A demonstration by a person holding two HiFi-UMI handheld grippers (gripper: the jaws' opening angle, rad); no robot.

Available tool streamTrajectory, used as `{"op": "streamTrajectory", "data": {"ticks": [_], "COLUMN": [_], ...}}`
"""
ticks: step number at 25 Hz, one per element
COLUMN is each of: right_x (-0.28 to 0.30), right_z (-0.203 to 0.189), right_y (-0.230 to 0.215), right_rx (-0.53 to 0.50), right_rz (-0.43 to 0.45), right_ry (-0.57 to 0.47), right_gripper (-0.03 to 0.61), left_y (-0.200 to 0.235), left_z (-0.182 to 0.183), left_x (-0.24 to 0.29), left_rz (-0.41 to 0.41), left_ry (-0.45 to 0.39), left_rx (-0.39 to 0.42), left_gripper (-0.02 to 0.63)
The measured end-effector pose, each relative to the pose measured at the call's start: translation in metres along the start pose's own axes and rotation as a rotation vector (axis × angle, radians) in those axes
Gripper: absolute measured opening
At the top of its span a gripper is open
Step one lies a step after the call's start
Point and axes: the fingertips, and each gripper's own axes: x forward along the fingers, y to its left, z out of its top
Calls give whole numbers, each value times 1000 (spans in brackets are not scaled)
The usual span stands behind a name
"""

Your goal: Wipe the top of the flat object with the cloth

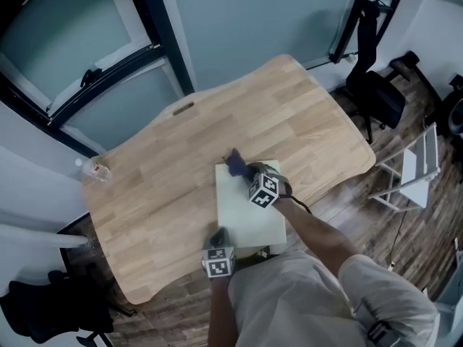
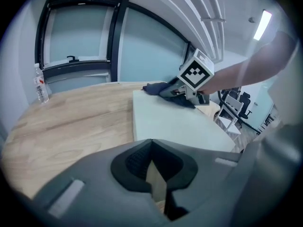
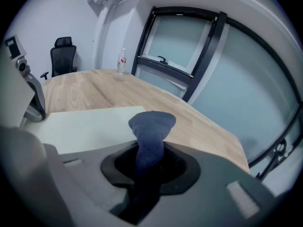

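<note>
Our right tongs (image 3: 149,164) are clenched on a bunched dark blue cloth (image 3: 151,124), which lies just ahead of their tips on the pale flat rectangular board (image 1: 249,215). Our left tongs (image 2: 151,148) are closed on nothing we can see, at the board's near edge. A hard stroke could, we judge, skid the unclamped board over the wooden tabletop (image 1: 166,165). Its long axis runs from left tongs toward right.

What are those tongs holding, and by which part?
Right tongs pinch the blue cloth by one bunched end; left tongs seem to grip the flat board's near edge.
</note>
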Motion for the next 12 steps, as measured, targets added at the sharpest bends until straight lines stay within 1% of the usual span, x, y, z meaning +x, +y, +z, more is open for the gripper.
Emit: {"op": "streamTrajectory", "data": {"ticks": [5, 8, 12], "right_x": [-33, -52, -74], "right_z": [-39, -59, -76], "right_y": [-3, -1, 5], "right_rx": [177, 236, 297], "right_rz": [-75, -110, -132], "right_ry": [-7, -14, -21], "right_gripper": [97, 98, 98], "left_y": [-5, -9, -10], "left_z": [5, 6, 6], "left_x": [1, 1, 2], "left_rz": [-15, -14, -8], "left_ry": [26, 28, 26], "left_rx": [12, 24, 32], "left_gripper": [8, 8, 8]}}
